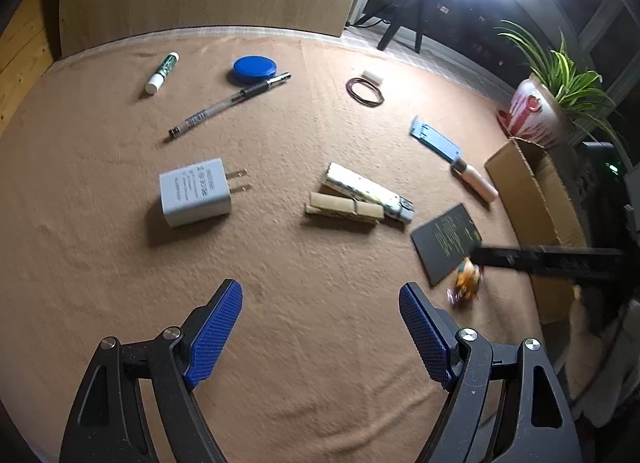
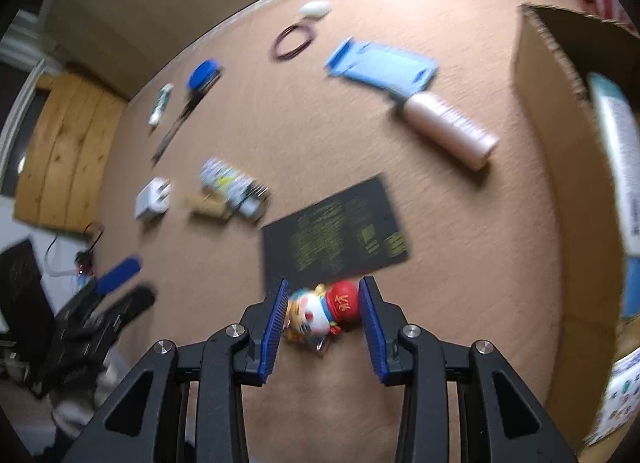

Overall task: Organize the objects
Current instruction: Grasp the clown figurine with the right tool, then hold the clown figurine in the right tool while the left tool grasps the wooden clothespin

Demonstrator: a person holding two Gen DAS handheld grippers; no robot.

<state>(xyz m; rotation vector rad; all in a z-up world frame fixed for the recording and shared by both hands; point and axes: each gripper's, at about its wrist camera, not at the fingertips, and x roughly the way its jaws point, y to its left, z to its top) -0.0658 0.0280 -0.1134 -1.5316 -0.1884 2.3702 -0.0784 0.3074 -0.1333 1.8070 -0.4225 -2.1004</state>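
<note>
A small tiger figurine with a red ball [image 2: 320,313] lies between the blue pads of my right gripper [image 2: 323,321]. The jaws stand close on both sides of it; the blur hides whether they touch. It also shows in the left wrist view [image 1: 466,277] under the right gripper's dark arm [image 1: 548,259]. A black card [image 2: 334,231] lies just beyond it. My left gripper [image 1: 320,319] is open and empty over bare cloth. A cardboard box [image 2: 560,167] stands at the right with items inside.
On the tan cloth lie a white charger [image 1: 194,191], wooden clothespin [image 1: 344,209], patterned tube [image 1: 366,191], toy cleaver [image 1: 452,157], pen [image 1: 230,105], blue lid [image 1: 255,69], glue stick [image 1: 162,73], rubber band [image 1: 365,92], eraser [image 1: 373,78]. A potted plant [image 1: 536,111] stands behind the box.
</note>
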